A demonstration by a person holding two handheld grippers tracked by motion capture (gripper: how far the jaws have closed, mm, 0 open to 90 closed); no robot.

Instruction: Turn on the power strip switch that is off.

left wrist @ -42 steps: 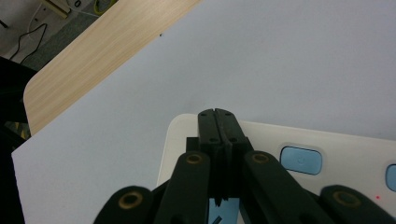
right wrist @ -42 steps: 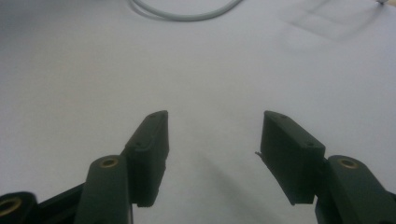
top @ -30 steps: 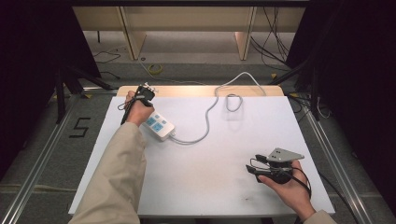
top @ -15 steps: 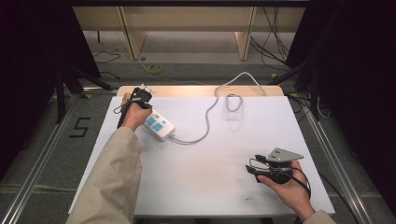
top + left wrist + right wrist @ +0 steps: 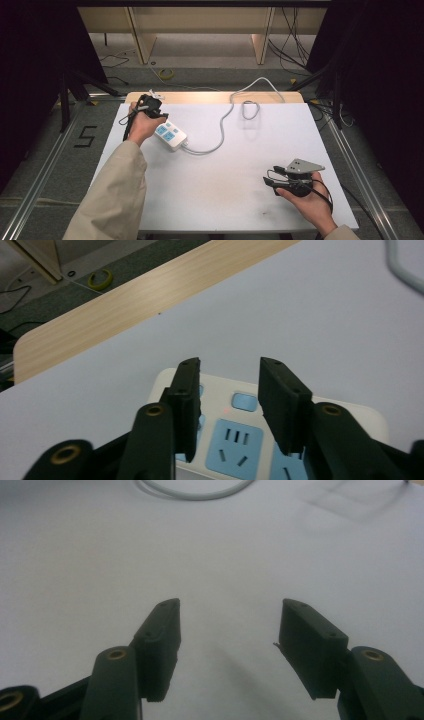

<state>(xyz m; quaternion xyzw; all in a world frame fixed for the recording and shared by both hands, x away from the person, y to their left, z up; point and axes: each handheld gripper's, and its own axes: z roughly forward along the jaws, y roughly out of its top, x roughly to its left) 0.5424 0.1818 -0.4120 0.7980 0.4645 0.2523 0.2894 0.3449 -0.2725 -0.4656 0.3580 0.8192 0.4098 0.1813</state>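
White power strip (image 5: 260,440) half behind fingers (image 5: 282,405)

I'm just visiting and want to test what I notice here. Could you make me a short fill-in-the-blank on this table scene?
1. The power strip has sockets coloured ____.
2. Its white cord runs toward the ____ edge of the table.
3. The left claw, its jaws just opened with nothing between them, hangs over the ____.
4. The right claw has ____ between its jaws.

Missing words: blue; far; power strip; nothing
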